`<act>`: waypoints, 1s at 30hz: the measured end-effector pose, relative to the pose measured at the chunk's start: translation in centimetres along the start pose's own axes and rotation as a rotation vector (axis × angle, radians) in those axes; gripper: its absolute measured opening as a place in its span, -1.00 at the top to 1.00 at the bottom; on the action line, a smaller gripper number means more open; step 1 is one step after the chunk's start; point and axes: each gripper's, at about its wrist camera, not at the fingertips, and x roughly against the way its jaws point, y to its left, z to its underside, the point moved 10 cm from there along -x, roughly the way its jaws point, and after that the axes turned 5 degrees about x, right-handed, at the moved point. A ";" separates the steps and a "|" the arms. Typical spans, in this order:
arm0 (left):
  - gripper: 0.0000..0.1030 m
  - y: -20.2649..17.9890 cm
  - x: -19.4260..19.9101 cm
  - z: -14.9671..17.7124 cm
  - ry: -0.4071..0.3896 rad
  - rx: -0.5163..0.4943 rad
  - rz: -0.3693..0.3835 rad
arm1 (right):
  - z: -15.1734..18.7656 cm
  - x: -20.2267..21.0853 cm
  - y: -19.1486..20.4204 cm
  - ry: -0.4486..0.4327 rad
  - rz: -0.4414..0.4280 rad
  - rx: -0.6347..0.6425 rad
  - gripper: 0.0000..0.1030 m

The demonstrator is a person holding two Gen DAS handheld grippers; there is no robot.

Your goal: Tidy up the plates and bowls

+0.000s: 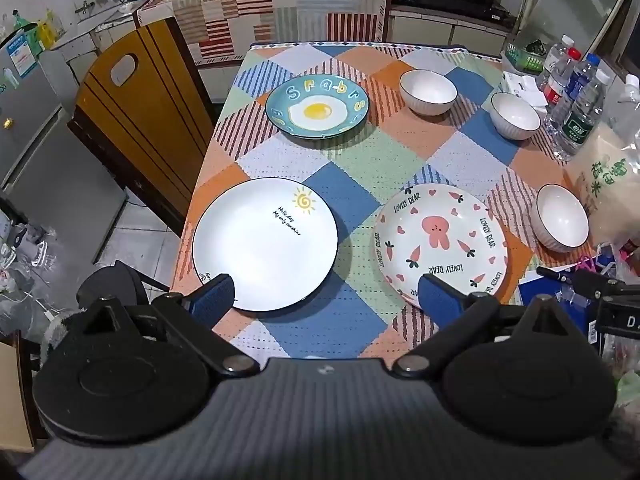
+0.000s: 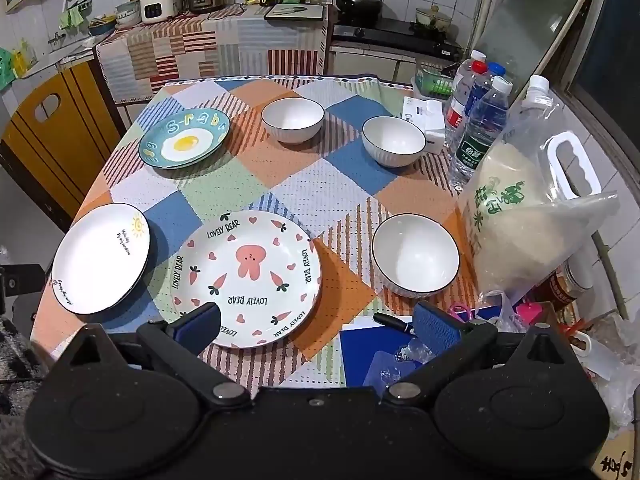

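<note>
Both grippers hang above the table's [image 1: 360, 160] near edge, jaws wide apart, nothing held. Left gripper [image 1: 326, 296] straddles the gap between white sun plate [image 1: 265, 245] and bear plate [image 1: 442, 240]. Right gripper [image 2: 316, 326] sits over the bear plate's near rim, white bowl [image 2: 416, 256] just ahead of its right finger; egg plate [image 2: 185, 143] and two bowls lie well beyond.

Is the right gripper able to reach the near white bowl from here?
Probably yes: the right gripper is open and empty, the near white bowl stands just ahead, slightly right, with nothing between.

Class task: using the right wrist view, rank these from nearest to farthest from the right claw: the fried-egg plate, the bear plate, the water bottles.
From the right claw:
1. Bear plate, just ahead, lower left.
2. Water bottles, far right.
3. Fried-egg plate, far left.
</note>
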 end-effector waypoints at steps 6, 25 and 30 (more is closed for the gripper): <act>-0.92 0.3 0.0 0.3 -0.007 0.001 0.004 | -0.3 -0.5 0.1 0.007 0.006 0.013 -1.00; -0.94 0.2 -0.4 0.4 -0.042 -0.015 0.001 | 0.2 -1.4 0.2 0.019 0.026 0.024 -1.00; -0.94 0.3 0.0 0.5 -0.082 -0.015 0.014 | 0.4 -1.6 0.1 0.022 0.028 0.028 -1.00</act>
